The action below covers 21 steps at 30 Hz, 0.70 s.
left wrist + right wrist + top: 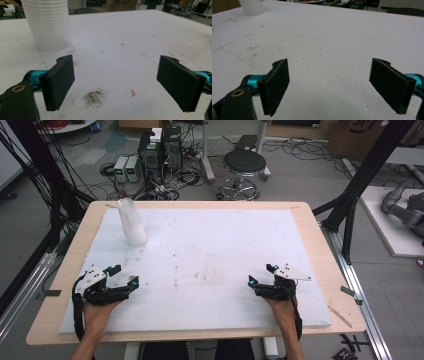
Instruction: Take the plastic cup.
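Observation:
A stack of translucent white plastic cups (132, 222) stands upside down on the white foam sheet (210, 245), at its far left. My left gripper (125, 275) rests near the front left of the sheet, open and empty, pointing toward the stack. In the left gripper view the cup stack (48, 23) rises at the upper left, well beyond the two black pads (61, 80). My right gripper (261, 275) lies near the front right, open with nothing between its pads (277, 85). In the right gripper view the cups (251, 7) are far off at the top left.
The foam sheet covers a wooden table (60, 285) and carries dark smudges (94, 96) and a small red speck (132, 93). Beyond the table's far edge are a black stool (243, 165), computer boxes (160, 150) and cables on the floor. Black frame posts (362, 175) flank the table.

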Motion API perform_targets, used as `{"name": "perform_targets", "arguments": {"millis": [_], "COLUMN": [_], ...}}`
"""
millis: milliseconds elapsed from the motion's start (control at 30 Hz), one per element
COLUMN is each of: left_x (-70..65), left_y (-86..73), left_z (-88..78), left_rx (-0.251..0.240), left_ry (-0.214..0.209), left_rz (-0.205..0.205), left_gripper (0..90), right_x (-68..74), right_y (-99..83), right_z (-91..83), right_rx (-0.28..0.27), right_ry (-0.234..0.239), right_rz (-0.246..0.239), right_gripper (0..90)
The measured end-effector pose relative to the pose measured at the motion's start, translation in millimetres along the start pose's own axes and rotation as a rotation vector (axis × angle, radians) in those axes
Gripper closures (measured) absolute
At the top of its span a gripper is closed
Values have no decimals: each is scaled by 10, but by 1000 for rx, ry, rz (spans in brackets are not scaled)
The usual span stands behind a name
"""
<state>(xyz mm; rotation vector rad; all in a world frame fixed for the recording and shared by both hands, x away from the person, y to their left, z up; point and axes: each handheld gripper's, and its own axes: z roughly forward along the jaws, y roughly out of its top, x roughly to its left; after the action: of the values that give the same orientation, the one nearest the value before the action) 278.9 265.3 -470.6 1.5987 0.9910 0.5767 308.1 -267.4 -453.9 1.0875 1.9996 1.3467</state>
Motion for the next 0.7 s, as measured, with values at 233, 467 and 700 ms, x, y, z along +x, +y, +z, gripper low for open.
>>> {"name": "perform_targets", "arguments": {"millis": [233, 467, 700], "left_x": [20, 19, 94], "left_y": [0, 0, 3], "left_z": [-5, -7, -6], "left_rx": [-3, -6, -7], "left_ry": [-9, -16, -42], "left_rz": [-12, -13, -83], "left_gripper": [146, 146, 145], "right_x": [-17, -19, -11], "right_y": [3, 3, 3], "right_z": [8, 8, 8], "right_rx": [5, 3, 7], "right_ry": [20, 19, 15], "right_rz": [19, 10, 4], "right_gripper": [165, 165, 165]}}
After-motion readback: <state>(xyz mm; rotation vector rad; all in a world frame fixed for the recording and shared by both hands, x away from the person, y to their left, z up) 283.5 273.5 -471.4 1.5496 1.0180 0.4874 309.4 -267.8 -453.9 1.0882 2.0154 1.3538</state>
